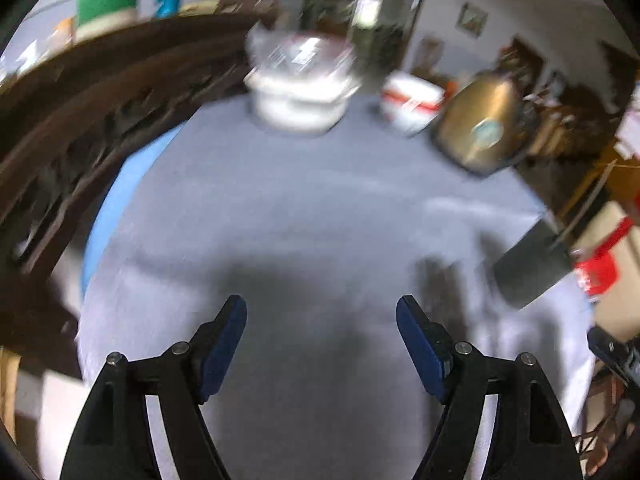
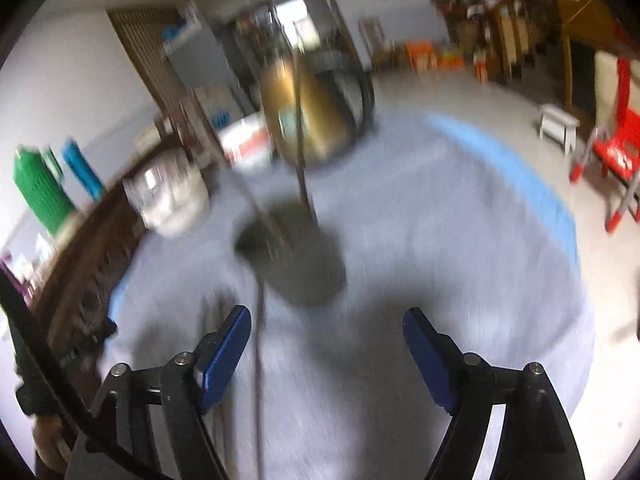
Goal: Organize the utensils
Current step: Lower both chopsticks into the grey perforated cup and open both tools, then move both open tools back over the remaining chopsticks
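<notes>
Both views are blurred by motion. A dark grey utensil holder (image 2: 298,260) stands on the grey tablecloth (image 2: 420,240) with thin utensil handles (image 2: 302,168) sticking up from it; it also shows at the right edge of the left wrist view (image 1: 530,266). A long thin utensil (image 2: 259,360) lies on the cloth just inside the left finger of my right gripper (image 2: 326,320), which is open and empty, a little short of the holder. My left gripper (image 1: 320,308) is open and empty over bare cloth (image 1: 300,208).
A gold kettle (image 1: 480,124) (image 2: 308,112), a white lidded container (image 1: 300,88) (image 2: 168,200) and a red-and-white box (image 1: 412,100) stand at the table's far side. A dark carved wooden bench (image 1: 80,120) runs along the left. A red chair (image 2: 616,144) stands off to the right.
</notes>
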`<state>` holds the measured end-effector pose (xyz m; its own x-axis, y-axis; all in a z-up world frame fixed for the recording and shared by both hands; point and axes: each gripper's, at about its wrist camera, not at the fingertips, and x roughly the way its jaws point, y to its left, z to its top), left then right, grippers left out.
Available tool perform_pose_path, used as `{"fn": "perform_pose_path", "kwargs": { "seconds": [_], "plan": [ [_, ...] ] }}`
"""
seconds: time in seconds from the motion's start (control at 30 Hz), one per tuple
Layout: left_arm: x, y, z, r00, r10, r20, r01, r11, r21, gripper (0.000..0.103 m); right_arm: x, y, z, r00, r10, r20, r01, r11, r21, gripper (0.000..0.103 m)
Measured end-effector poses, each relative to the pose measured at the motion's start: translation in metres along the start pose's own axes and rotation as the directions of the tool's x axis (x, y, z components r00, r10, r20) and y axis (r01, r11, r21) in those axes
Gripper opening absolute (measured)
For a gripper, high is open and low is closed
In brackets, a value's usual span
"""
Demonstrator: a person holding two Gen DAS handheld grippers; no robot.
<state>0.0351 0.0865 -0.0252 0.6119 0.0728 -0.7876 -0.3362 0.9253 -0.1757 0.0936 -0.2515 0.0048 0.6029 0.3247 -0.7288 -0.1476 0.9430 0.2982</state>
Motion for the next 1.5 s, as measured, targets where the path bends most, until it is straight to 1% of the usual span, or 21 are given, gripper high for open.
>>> {"fn": "perform_pose_path", "kwargs": {
  "seconds": [0.03, 0.13, 0.17, 0.33, 0.47, 0.63, 0.9, 1.1, 1.13, 1.2, 1.27, 1.37, 1.47, 1.5],
  "plan": [
    [0.007, 0.006, -0.007, 0.999, 0.026, -0.029, -0.027, 1.0, -0.005, 0.078, 0.01, -0.001, -0.01, 0.999, -0.01, -0.049, 0.011, 1.0, 0.002, 0.08],
    [0.018, 0.015, -0.018, 0.994, 0.073, -0.086, -0.074, 0.997, -0.004, 0.078, 0.029, -0.004, -0.03, 0.989, -0.022, -0.148, 0.023, 1.0, 0.007, 0.08],
    [0.02, 0.016, -0.02, 0.992, 0.078, -0.098, -0.078, 0.997, -0.003, 0.078, 0.032, -0.002, -0.034, 0.986, -0.035, -0.161, 0.035, 0.999, -0.004, 0.08],
    [0.026, 0.008, -0.024, 0.987, 0.084, -0.136, -0.081, 0.996, 0.028, 0.078, 0.039, 0.008, -0.04, 0.982, -0.105, -0.158, 0.096, 0.993, -0.062, 0.08],
    [0.033, 0.002, -0.025, 0.985, 0.08, -0.153, -0.075, 0.996, 0.04, 0.078, 0.04, 0.01, -0.043, 0.978, -0.131, -0.165, 0.119, 0.99, -0.082, 0.08],
    [0.035, -0.002, -0.029, 0.982, 0.083, -0.172, -0.074, 0.996, 0.056, 0.078, 0.04, 0.011, -0.046, 0.976, -0.131, -0.173, 0.117, 0.989, -0.085, 0.08],
    [0.033, -0.004, -0.032, 0.981, 0.078, -0.177, -0.068, 0.996, 0.062, 0.078, 0.045, 0.016, -0.044, 0.974, -0.128, -0.185, 0.112, 0.989, -0.097, 0.08],
    [0.031, -0.004, -0.033, 0.981, 0.071, -0.182, -0.061, 0.996, 0.062, 0.078, 0.045, 0.03, -0.038, 0.974, -0.071, -0.213, 0.047, 0.993, -0.113, 0.079],
    [0.03, -0.005, -0.033, 0.981, 0.068, -0.182, -0.057, 0.996, 0.063, 0.078, 0.046, 0.035, -0.036, 0.974, -0.057, -0.219, 0.032, 0.992, -0.12, 0.078],
    [0.028, -0.005, -0.034, 0.982, 0.063, -0.18, -0.052, 0.996, 0.067, 0.078, 0.049, 0.047, -0.032, 0.971, -0.029, -0.236, -0.004, 0.991, -0.136, 0.065],
    [0.026, -0.005, -0.035, 0.982, 0.059, -0.179, -0.048, 0.996, 0.069, 0.078, 0.056, 0.059, -0.028, 0.966, -0.007, -0.257, -0.032, 0.989, -0.147, 0.057],
    [0.023, -0.004, -0.036, 0.983, 0.048, -0.18, -0.037, 0.997, 0.067, 0.078, 0.068, 0.074, -0.022, 0.961, -0.002, -0.275, -0.046, 0.984, -0.17, 0.05],
    [0.02, -0.004, -0.036, 0.983, 0.041, -0.179, -0.03, 0.997, 0.065, 0.078, 0.084, 0.085, -0.016, 0.952, -0.015, -0.304, -0.043, 0.983, -0.181, 0.039],
    [0.02, -0.004, -0.036, 0.983, 0.04, -0.179, -0.028, 0.997, 0.065, 0.078, 0.088, 0.086, -0.015, 0.949, -0.013, -0.314, -0.045, 0.983, -0.176, 0.039]
  ]
}}
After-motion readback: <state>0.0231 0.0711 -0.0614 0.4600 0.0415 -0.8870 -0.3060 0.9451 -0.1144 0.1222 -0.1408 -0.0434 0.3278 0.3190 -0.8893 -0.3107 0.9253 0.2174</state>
